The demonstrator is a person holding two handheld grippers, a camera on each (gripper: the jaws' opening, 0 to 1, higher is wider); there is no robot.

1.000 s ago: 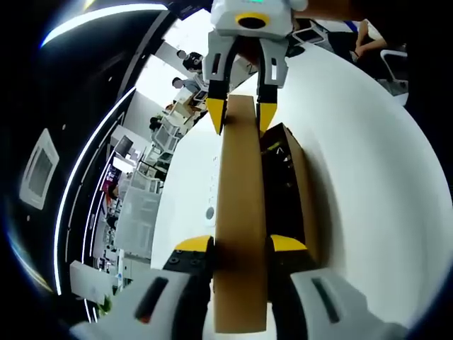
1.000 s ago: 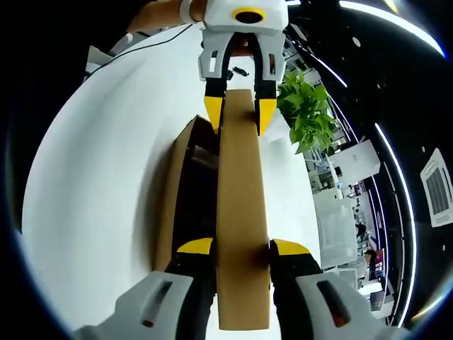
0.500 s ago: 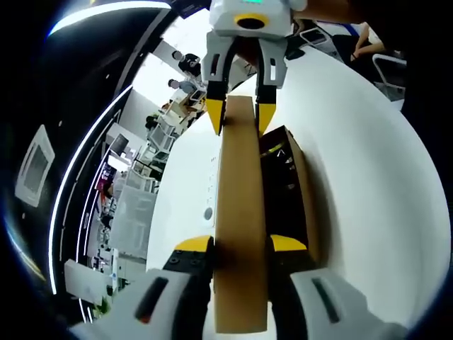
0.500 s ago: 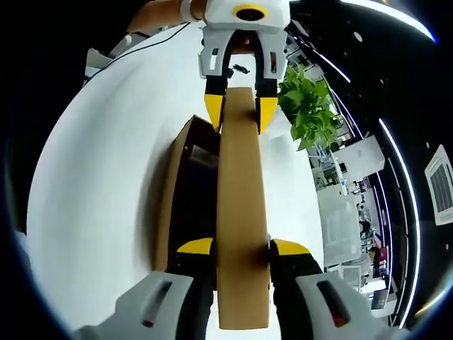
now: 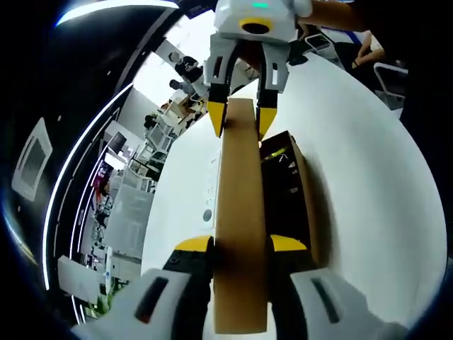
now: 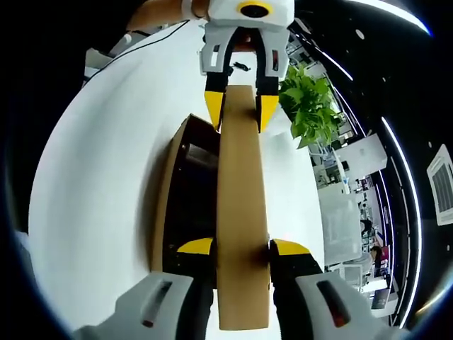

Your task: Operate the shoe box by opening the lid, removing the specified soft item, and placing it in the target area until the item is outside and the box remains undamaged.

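Note:
A brown cardboard lid [image 5: 241,205] runs edge-on up the middle of the left gripper view, raised over the shoe box [image 5: 306,191]. My left gripper [image 5: 241,245] is shut on its near end. My right gripper [image 5: 241,119] is shut on the far end. In the right gripper view the same lid [image 6: 241,191] sits between my right gripper [image 6: 242,246] and my left gripper [image 6: 241,112]. The box [image 6: 160,212] is open beneath, with a dark inside [image 6: 190,205]. I cannot make out the soft item in that dark space.
The box stands on a round white table [image 6: 92,177]. A green potted plant [image 6: 311,106] is beyond the table's far side. A black cable [image 6: 152,46] lies near the far rim. Office desks [image 5: 134,205] and seated people are in the background.
The lid has swung slightly further up from the box, showing a bit more of the dark inside. Both grippers keep their hold on its ends.

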